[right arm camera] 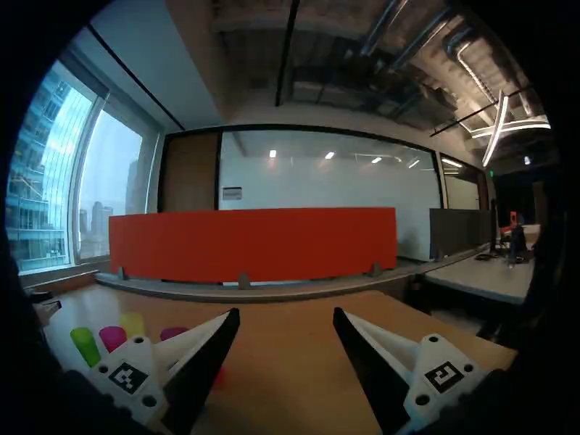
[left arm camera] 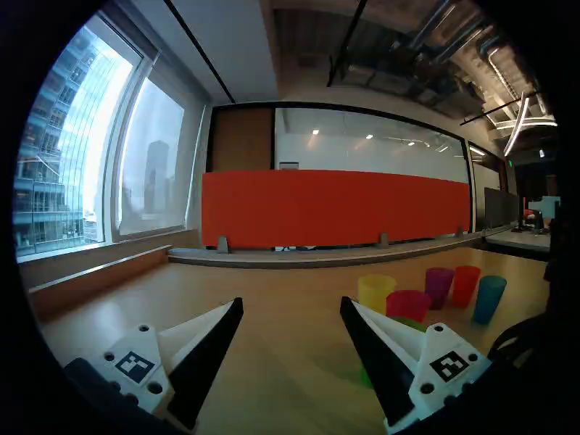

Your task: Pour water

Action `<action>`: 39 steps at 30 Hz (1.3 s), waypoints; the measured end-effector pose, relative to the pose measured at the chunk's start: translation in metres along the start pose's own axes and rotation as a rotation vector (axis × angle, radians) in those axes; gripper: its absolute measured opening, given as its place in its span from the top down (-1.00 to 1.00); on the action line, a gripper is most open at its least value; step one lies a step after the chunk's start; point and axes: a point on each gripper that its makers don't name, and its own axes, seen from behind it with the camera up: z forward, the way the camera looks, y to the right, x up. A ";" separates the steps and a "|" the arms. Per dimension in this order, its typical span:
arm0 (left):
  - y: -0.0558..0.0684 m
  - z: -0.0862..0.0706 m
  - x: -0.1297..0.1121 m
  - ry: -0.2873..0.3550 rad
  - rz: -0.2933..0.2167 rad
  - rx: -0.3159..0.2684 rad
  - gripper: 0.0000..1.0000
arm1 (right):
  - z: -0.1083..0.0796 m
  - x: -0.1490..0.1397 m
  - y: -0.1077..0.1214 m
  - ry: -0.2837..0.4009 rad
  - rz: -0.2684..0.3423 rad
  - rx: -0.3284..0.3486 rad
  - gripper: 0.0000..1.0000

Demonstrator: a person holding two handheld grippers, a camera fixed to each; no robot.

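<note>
Left tool [left arm camera: 291, 300]: jaws stand wide apart. Both fingers [left arm camera: 210, 341] reach forward from the lower edge of the left gripper view, tips level with each other, dark inner faces turned toward one another.

Right tool [right arm camera: 285, 312]: jaws likewise spread wide, with both tips at equal height. Each white finger body carries a square coded marker [right arm camera: 127, 378] near its base.

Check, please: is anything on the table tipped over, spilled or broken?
Nothing stands out. The coloured cups stand upright in a loose group on the wooden table, and no spill or damage shows on the part of it that is visible.
</note>
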 end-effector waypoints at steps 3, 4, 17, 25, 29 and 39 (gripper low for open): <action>0.000 0.001 0.000 -0.001 0.001 0.000 -1.00 | 0.000 -0.001 0.001 -0.001 -0.004 0.000 -1.00; 0.000 0.001 0.000 -0.002 0.001 0.000 -1.00 | 0.001 -0.001 0.001 -0.002 -0.007 -0.001 -1.00; 0.000 0.002 -0.002 -0.002 0.001 0.000 -1.00 | 0.006 -0.010 0.001 0.004 -0.051 0.007 -1.00; 0.000 0.002 -0.001 -0.002 0.001 0.000 -1.00 | 0.018 -0.025 -0.013 0.009 -0.073 0.023 -1.00; 0.000 0.001 -0.001 -0.002 0.001 0.000 -1.00 | 0.024 -0.033 -0.023 0.015 -0.063 0.041 -1.00; 0.000 0.001 -0.001 -0.003 0.002 0.000 -1.00 | 0.030 -0.049 -0.042 0.031 -0.019 0.097 -1.00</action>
